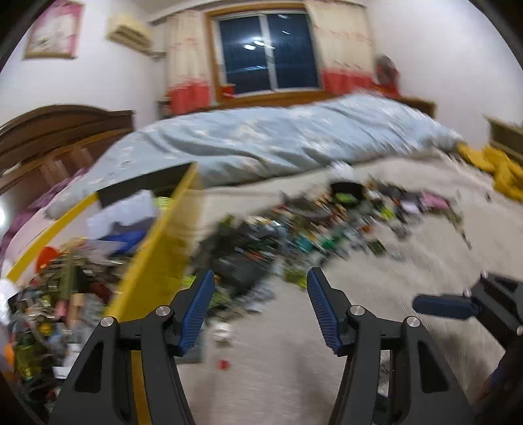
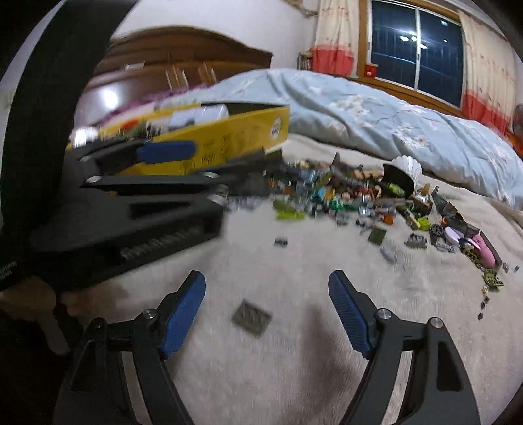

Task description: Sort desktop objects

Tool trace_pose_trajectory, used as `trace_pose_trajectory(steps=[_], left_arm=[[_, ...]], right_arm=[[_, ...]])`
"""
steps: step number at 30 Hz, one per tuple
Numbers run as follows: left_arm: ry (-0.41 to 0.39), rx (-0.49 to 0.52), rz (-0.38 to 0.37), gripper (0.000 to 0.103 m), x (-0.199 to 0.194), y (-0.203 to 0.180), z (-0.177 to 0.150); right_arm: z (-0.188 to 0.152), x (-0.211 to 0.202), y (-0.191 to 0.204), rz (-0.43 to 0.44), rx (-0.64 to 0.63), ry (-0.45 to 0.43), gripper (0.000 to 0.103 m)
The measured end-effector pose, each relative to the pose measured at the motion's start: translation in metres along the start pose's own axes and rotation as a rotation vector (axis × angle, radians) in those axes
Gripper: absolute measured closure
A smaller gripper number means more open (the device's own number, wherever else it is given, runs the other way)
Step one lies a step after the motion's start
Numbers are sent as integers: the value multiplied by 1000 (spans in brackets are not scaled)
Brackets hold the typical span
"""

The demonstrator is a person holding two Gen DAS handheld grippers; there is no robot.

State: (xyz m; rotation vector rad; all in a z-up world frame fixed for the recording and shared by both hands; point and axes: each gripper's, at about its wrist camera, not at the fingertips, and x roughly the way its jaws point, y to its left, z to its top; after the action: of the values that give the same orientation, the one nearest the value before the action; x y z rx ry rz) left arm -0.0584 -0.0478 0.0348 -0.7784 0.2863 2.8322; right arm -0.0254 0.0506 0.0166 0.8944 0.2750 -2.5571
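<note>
Bedding forms the work surface: a beige fleece blanket (image 2: 294, 376) spread over a bed, with a rumpled pale-blue floral quilt (image 1: 278, 137) heaped along its far side. Behind the quilt stand a dark night window (image 1: 268, 52) flanked by cream-and-red curtains (image 1: 188, 62), a wall air conditioner (image 1: 129, 32), a framed picture (image 1: 54, 31) and a brown wooden headboard (image 2: 183, 49). A scattered pile of small toy bricks (image 2: 343, 193) lies mid-blanket (much of it motion-blurred), just beside a yellow cardboard box (image 2: 228, 137) already holding mixed pieces. A single flat grey plate brick (image 2: 251, 317) lies apart, near the right gripper (image 2: 266, 284), whose blue-padded fingers are spread and empty. The left gripper (image 1: 260, 278) hovers beside the box wall, fingers likewise parted, grasping nothing.
</note>
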Motion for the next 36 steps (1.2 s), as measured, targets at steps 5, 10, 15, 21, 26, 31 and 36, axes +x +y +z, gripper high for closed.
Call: trace_pose_trajectory(steps=[5, 10, 15, 21, 26, 31, 36], left_arm=[[110, 86, -146, 43, 22, -31, -2], [201, 12, -242, 43, 46, -35, -1], [269, -89, -281, 44, 66, -25, -2], [290, -162, -287, 60, 74, -17, -3], [296, -242, -308, 90, 77, -2, -6], [280, -239, -320, 97, 71, -3, -7], [277, -237, -293, 97, 60, -4, -10]], right_arm=[[-4, 7, -12, 20, 49, 45, 32], [-6, 21, -29, 79, 131, 96, 73], [-8, 21, -33, 128, 156, 92, 82], [-7, 20, -32, 141, 162, 89, 84], [-8, 19, -33, 154, 163, 82, 88], [-10, 18, -34, 180, 164, 73, 96], [-9, 10, -33, 168, 154, 42, 100]])
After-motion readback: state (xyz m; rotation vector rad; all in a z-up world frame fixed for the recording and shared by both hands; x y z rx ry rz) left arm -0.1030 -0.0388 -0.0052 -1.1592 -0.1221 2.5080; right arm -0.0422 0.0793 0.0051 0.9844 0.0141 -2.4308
